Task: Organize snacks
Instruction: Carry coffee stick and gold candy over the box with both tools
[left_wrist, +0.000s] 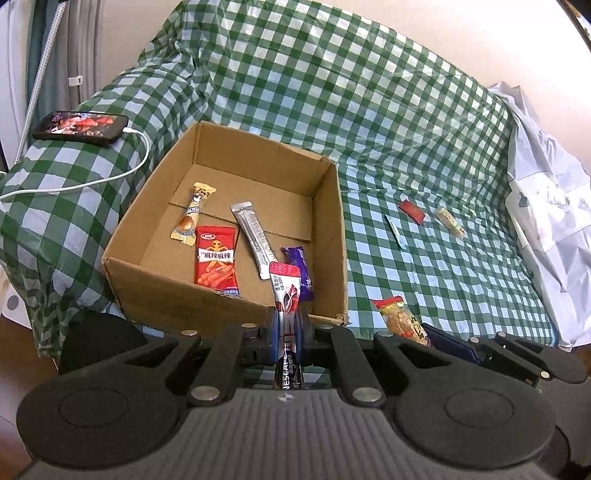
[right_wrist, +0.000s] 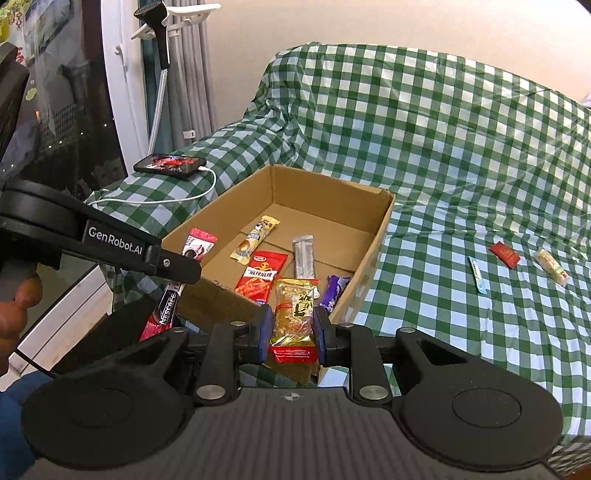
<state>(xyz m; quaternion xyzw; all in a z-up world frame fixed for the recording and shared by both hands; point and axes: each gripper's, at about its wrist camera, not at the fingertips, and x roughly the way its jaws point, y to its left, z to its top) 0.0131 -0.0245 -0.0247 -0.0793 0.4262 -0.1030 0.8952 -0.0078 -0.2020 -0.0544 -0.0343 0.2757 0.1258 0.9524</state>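
An open cardboard box (left_wrist: 155, 206) (right_wrist: 373, 236) sits on a green checked cloth. In it lie a coffee stick (left_wrist: 192, 214), a red spicy snack pack (left_wrist: 215, 262), a silver stick (left_wrist: 253, 238) and a purple wrapper (left_wrist: 301, 273). My left gripper (left_wrist: 287, 325) is shut on a red Nescafe stick (left_wrist: 285, 291), held at the box's near edge. My right gripper (right_wrist: 293, 332) is shut on a yellow peanut bar (right_wrist: 295, 306), held above the box's near right corner. The bar also shows in the left wrist view (left_wrist: 400, 319). The Nescafe stick also shows in the right wrist view (right_wrist: 197, 249).
On the cloth right of the box lie a red packet (left_wrist: 412, 211) (right_wrist: 504, 253), a pale nut bar (left_wrist: 450, 221) (right_wrist: 552, 271) and a thin blue strip (left_wrist: 394, 230) (right_wrist: 477, 275). A phone (left_wrist: 81, 127) (right_wrist: 170, 165) with a white cable lies on the left armrest. White plastic sheeting (left_wrist: 546, 206) is at right.
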